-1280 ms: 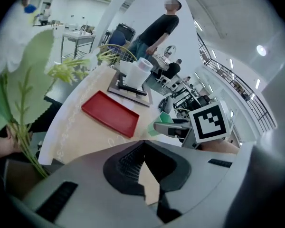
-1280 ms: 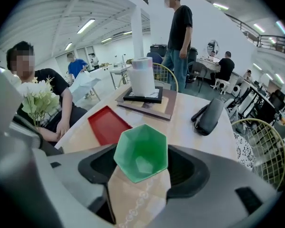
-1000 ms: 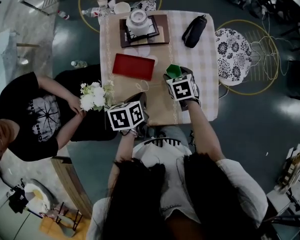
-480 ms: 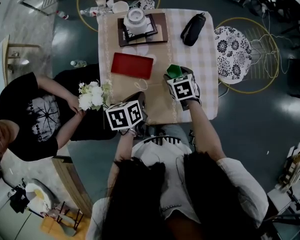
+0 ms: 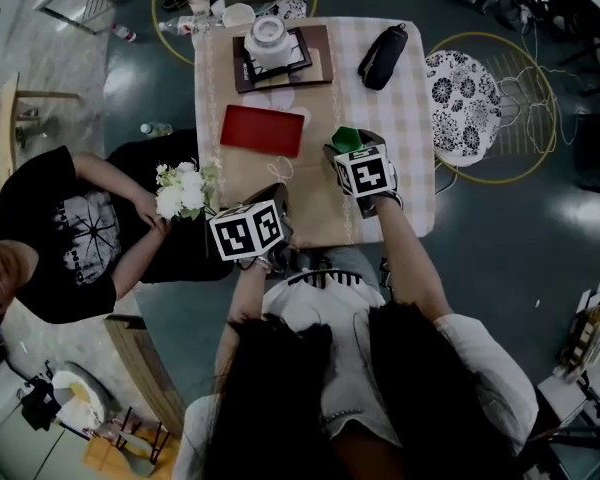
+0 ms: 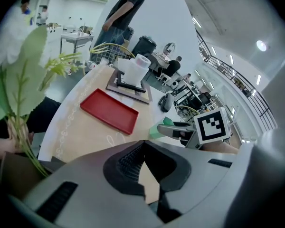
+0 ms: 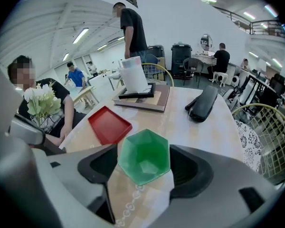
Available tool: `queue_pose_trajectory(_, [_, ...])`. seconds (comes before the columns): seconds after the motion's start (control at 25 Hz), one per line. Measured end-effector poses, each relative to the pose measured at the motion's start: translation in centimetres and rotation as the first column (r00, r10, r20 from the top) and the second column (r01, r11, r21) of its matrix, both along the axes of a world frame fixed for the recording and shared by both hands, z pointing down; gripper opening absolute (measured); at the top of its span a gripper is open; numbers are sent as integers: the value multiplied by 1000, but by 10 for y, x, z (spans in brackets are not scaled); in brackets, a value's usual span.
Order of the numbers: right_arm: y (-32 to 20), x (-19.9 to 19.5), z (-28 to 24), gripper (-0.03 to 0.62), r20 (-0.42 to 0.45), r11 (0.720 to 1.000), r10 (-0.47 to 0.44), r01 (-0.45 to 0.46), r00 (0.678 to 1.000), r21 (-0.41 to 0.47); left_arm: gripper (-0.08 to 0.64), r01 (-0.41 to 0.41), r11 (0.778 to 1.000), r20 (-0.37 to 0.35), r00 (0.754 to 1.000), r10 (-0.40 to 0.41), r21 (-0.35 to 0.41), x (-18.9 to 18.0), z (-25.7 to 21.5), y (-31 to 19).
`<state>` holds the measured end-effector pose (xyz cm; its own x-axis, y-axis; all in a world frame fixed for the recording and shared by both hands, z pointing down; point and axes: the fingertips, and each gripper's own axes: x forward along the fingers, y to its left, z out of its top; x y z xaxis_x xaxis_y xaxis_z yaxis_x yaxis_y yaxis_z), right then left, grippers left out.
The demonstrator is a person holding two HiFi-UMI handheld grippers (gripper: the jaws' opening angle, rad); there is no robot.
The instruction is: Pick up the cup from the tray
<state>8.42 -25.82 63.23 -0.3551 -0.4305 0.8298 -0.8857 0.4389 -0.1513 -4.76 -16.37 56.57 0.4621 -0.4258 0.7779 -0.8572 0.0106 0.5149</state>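
Note:
A green faceted cup (image 7: 144, 156) sits between the jaws of my right gripper (image 7: 145, 164), which is shut on it. In the head view the cup (image 5: 344, 138) is to the right of the red tray (image 5: 263, 130), with my right gripper (image 5: 348, 151) behind it. The tray (image 7: 109, 124) has nothing in it. My left gripper (image 5: 279, 194) hangs over the table's near edge, left of the cup. Its jaws (image 6: 145, 172) stand shut with nothing between them. The left gripper view also catches the cup (image 6: 157, 128) and the tray (image 6: 109, 110).
A white jug (image 5: 271, 36) stands on a dark board at the table's far side, with a black case (image 5: 380, 56) to its right. A seated person at the left holds white flowers (image 5: 180, 190) near my left gripper. A patterned chair (image 5: 463, 108) stands to the right.
Almost nothing. The right gripper stays shut on the green cup beside the tray, and the left gripper holds its place. The head view has shifted a little.

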Motion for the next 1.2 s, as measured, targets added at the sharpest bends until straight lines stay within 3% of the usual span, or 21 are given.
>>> queue_pose_trajectory(0.2, [-3,4,-19,327,-6,999,5,-4,1000,50,8,-17,1000,-12,1000,18,18,6,-3,1])
queue_pose_trajectory(0.4, [-7,11,-63,325,69,986,77,-86,995,144,8,-22,999,-19,1000,23,46,5,-9,-2])
queue_pose_trajectory(0.52, [1,6,-92,322,154,979,56,-85,987,187,9,-20,998,-19,1000,21,67,5,-14,-6])
queue_pose_trajectory(0.56, [3,5,-103,296,179,972,44,-83,983,218,8,-21,997,-19,1000,23,76,5,-16,-7])
queue_pose_trajectory(0.64, [6,7,-120,119,194,952,48,-104,980,290,8,-26,995,-20,999,28,96,7,-20,-11])
queue_pose_trajectory(0.68, [8,10,-125,70,195,943,61,-120,979,311,8,-29,994,-21,999,31,107,8,-22,-13])
queue_pose_trajectory(0.76, [12,14,-130,33,210,935,87,-153,974,320,8,-34,991,-25,999,37,131,11,-27,-16])
queue_pose_trajectory(0.88, [17,15,-136,11,240,928,111,-187,964,323,8,-40,985,-31,998,46,169,15,-34,-21])
queue_pose_trajectory(1.08, [22,16,-138,11,145,919,136,-179,980,351,8,-55,977,-33,998,63,208,21,-46,-27])
queue_pose_trajectory(1.2, [26,15,-138,11,167,918,154,-204,974,341,8,-57,973,-27,998,65,225,22,-49,-29])
